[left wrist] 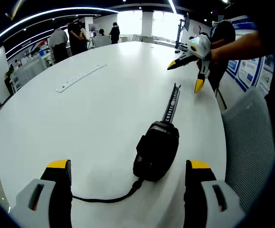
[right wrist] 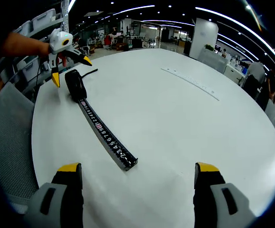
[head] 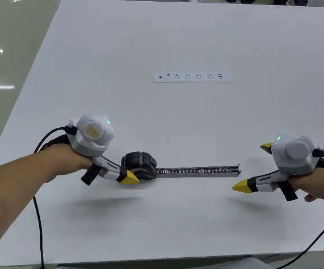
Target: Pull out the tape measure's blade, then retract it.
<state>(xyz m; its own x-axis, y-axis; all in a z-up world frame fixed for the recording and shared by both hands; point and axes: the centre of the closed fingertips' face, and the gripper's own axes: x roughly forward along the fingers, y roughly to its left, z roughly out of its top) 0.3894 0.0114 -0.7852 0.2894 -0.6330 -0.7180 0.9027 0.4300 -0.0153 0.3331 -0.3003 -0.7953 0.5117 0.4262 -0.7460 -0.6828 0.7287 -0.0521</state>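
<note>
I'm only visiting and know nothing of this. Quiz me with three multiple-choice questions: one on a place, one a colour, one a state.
1. The tape measure's case lies: A. just ahead of the left tongs; B. in a drawer; C. on a shelf.
2. The tongs' tips are: A. red; B. yellow; C. blue.
3. The blade is: A. wound in; B. pulled out, flat on the table; C. held in the air.
Answers: A, it sits before those jaws; B, yellow caps show; B, its numbered strip lies along the table.
</note>
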